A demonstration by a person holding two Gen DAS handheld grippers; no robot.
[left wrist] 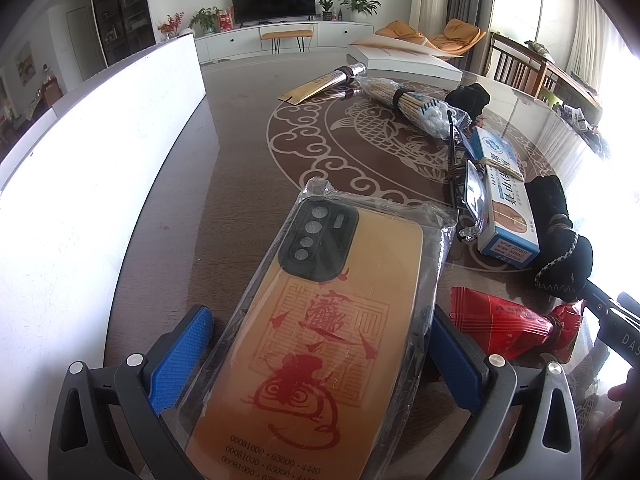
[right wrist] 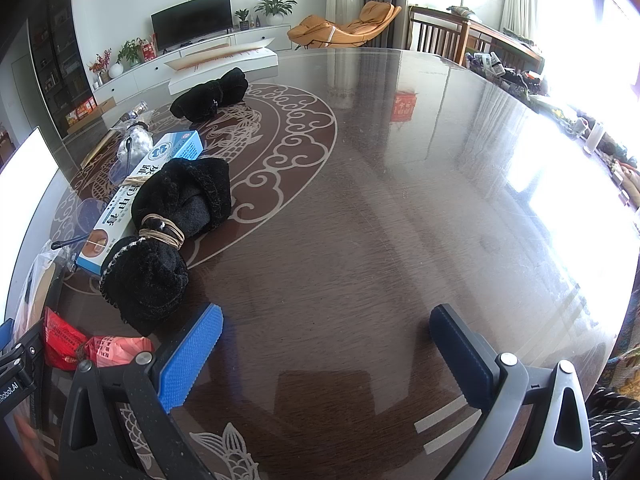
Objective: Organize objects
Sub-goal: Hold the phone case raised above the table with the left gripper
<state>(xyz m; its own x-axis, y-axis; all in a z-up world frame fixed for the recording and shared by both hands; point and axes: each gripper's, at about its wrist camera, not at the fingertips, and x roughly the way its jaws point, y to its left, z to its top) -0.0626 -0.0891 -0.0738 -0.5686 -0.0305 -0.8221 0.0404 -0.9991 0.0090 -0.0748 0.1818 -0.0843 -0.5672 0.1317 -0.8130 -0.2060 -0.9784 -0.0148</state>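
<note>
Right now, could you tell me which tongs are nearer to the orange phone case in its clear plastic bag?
Left. The left tongs straddle the orange phone case in its clear plastic bag, pads wide beside it. The right tongs hang open over bare table, off to its right.

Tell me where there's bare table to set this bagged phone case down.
Free: the wide stretch of table right of the tied black bundle, ahead of the open right tool. Also the strip between the white board and the phone case. Crowded: the row of medicine box, bundle and red packet.
</note>
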